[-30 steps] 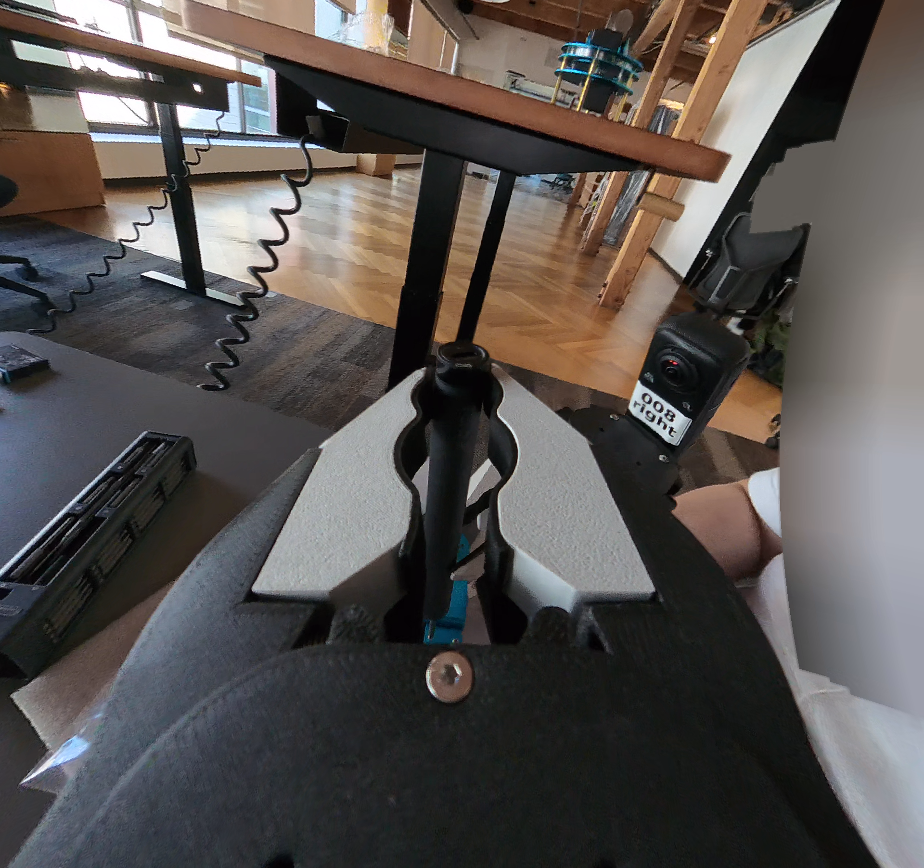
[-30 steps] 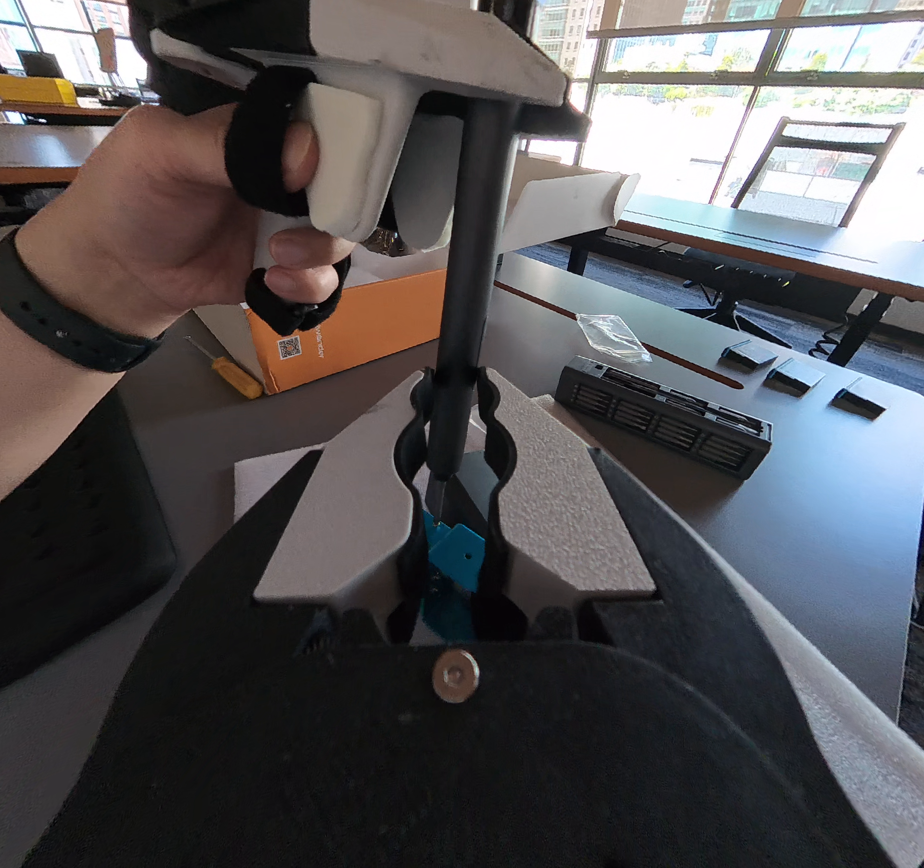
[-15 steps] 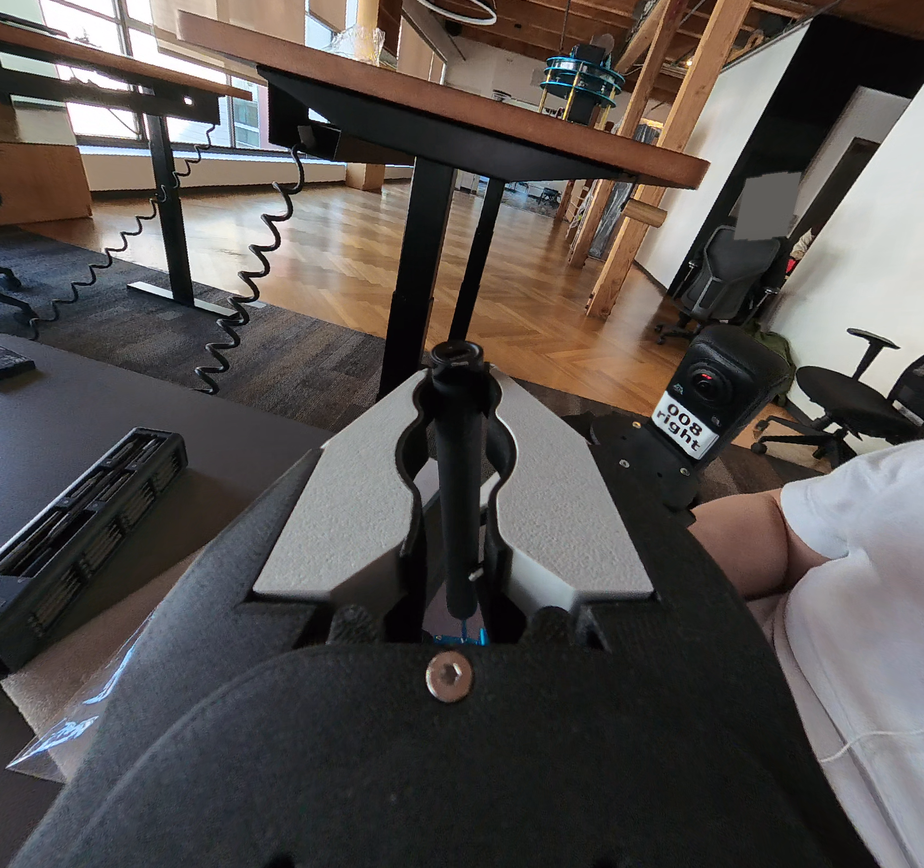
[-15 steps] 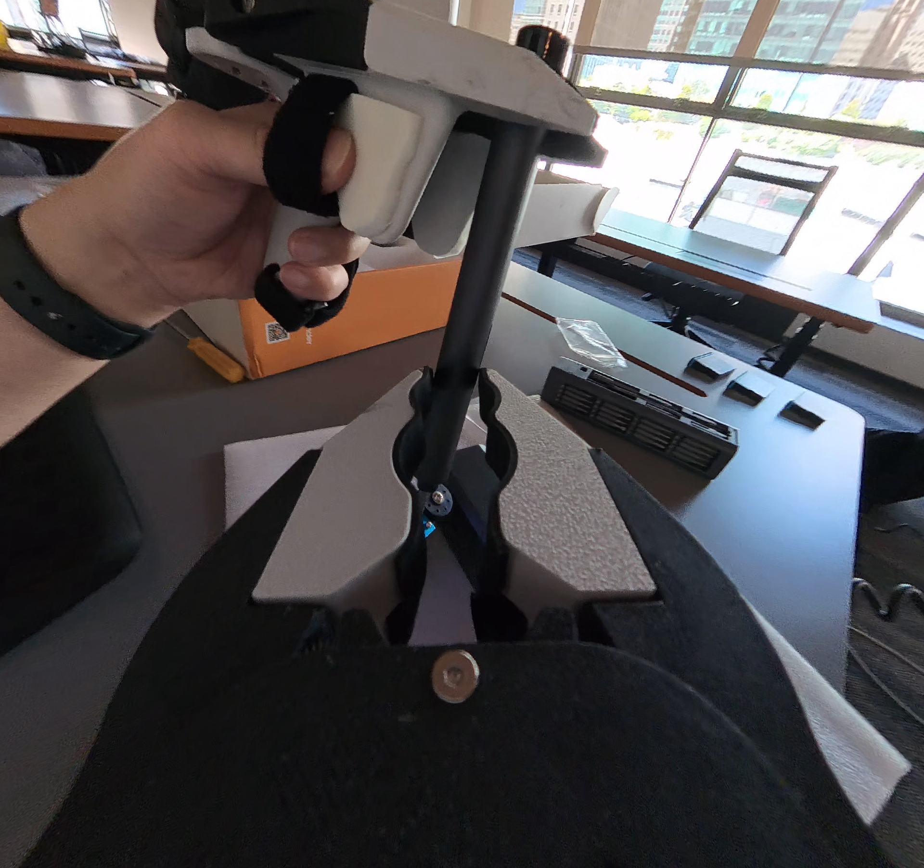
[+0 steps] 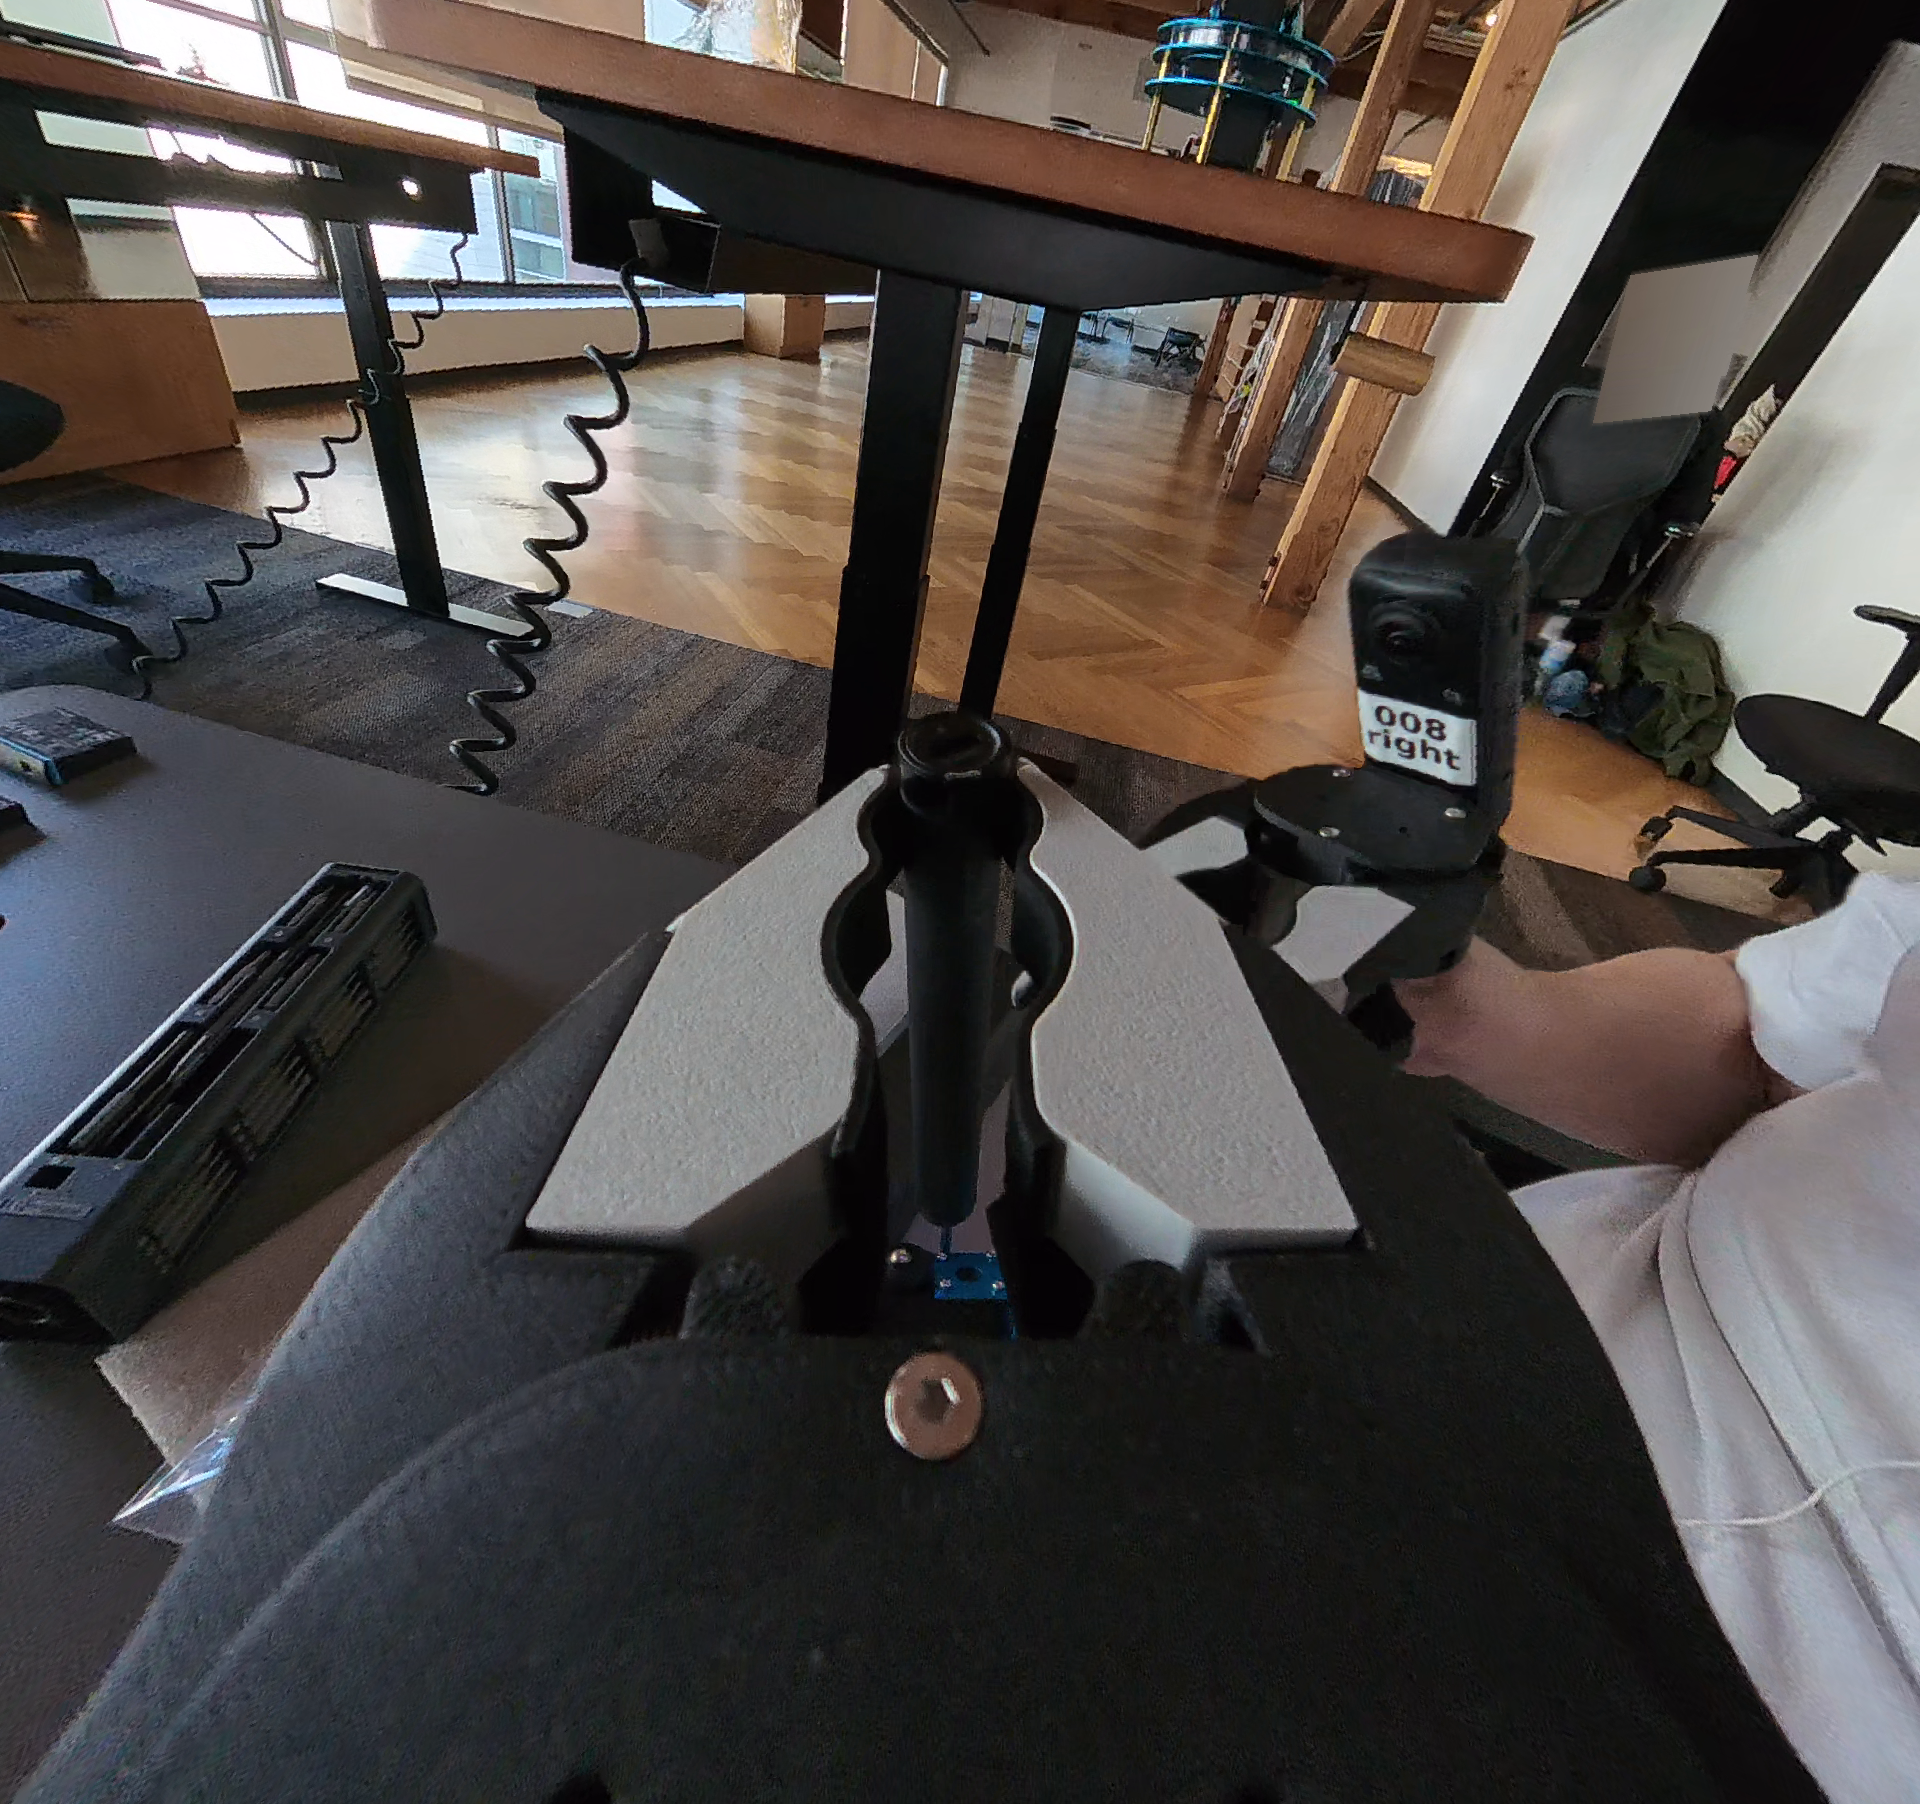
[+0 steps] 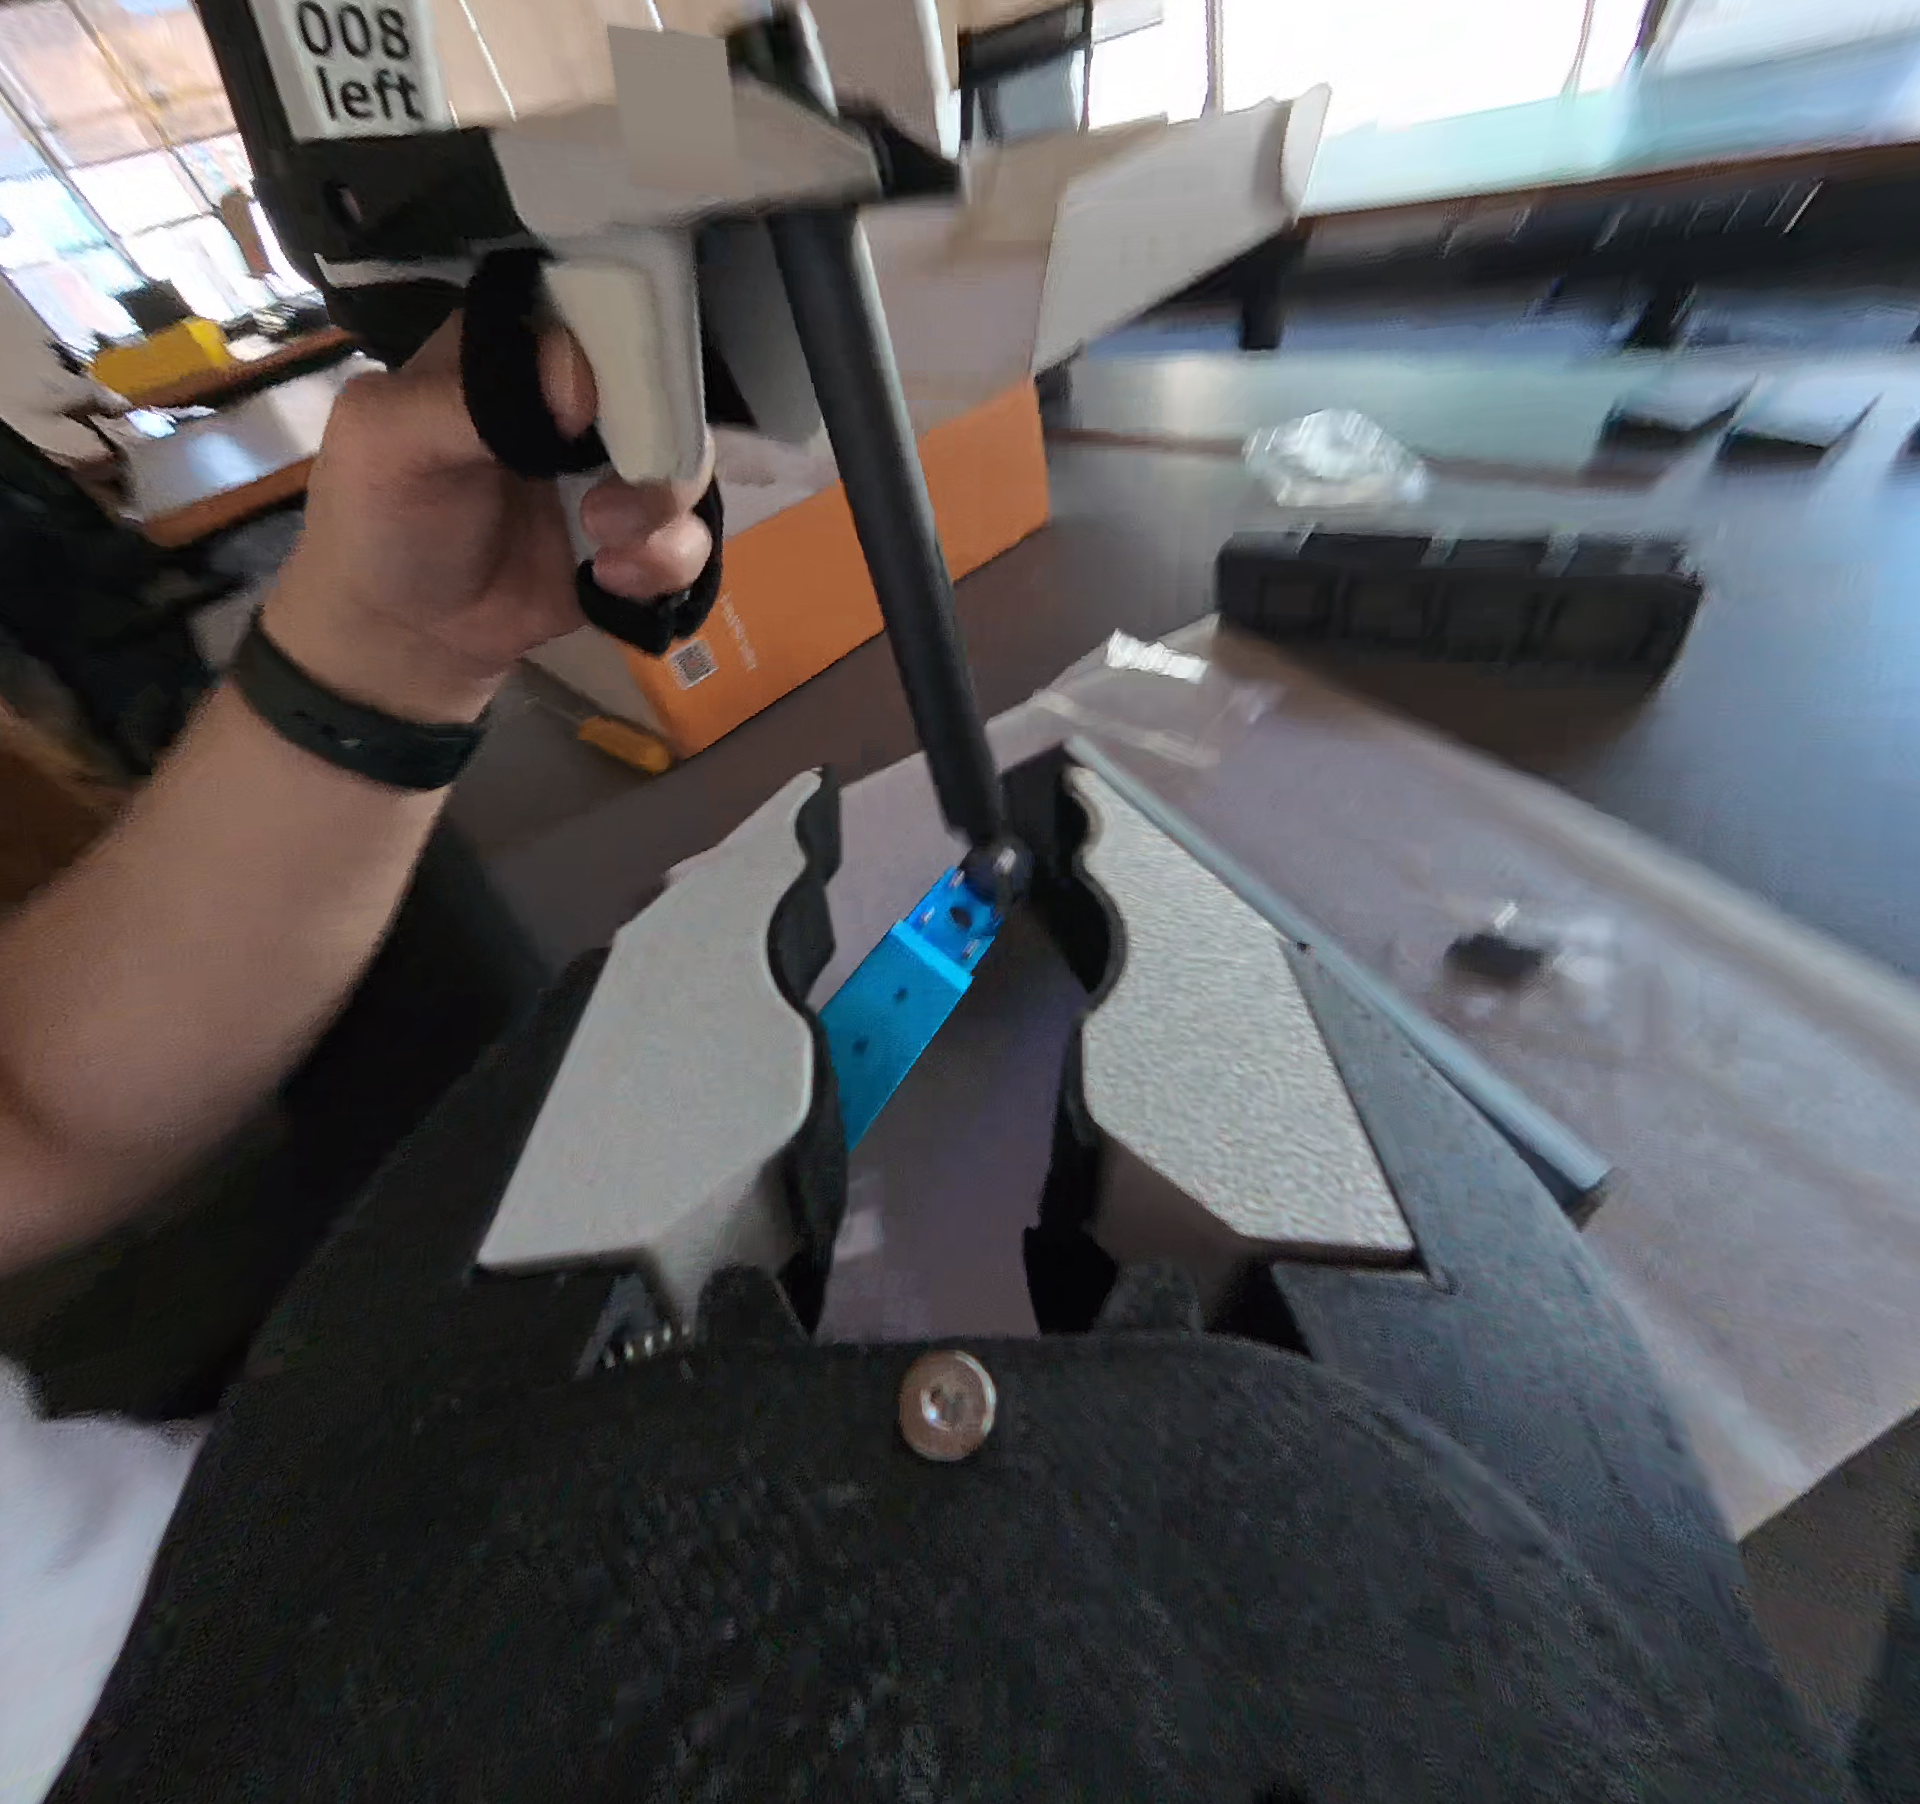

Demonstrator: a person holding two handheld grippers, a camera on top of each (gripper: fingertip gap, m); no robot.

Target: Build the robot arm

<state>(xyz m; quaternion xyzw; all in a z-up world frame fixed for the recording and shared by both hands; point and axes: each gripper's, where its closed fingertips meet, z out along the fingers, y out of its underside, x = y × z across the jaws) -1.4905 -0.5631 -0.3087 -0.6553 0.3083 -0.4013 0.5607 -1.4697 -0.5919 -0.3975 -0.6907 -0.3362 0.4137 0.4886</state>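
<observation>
My left gripper is shut on a black screwdriver, held upright with its tip down on a small blue metal block. In the right wrist view the screwdriver slants down from the left gripper, held by a hand, to the end of the blue block. My right gripper is open, its jaws standing on either side of the block and the screwdriver tip. This view is motion-blurred. The right gripper also shows in the left wrist view.
A black bit case lies on the dark table, also in the left wrist view. An orange box, a plastic bag, a grey rod and a small black part are nearby. A wooden desk stands beyond. About 10 cm separates my left fingertips from my right. From either gripper's tips it is about 25 cm to the black bit case. The left camera catches it too, in the left wrist view.
My right gripper was shut around the screwdriver shaft; it has opened and drawn back, showing the blue block. The left gripper still holds the screwdriver, now more tilted.
</observation>
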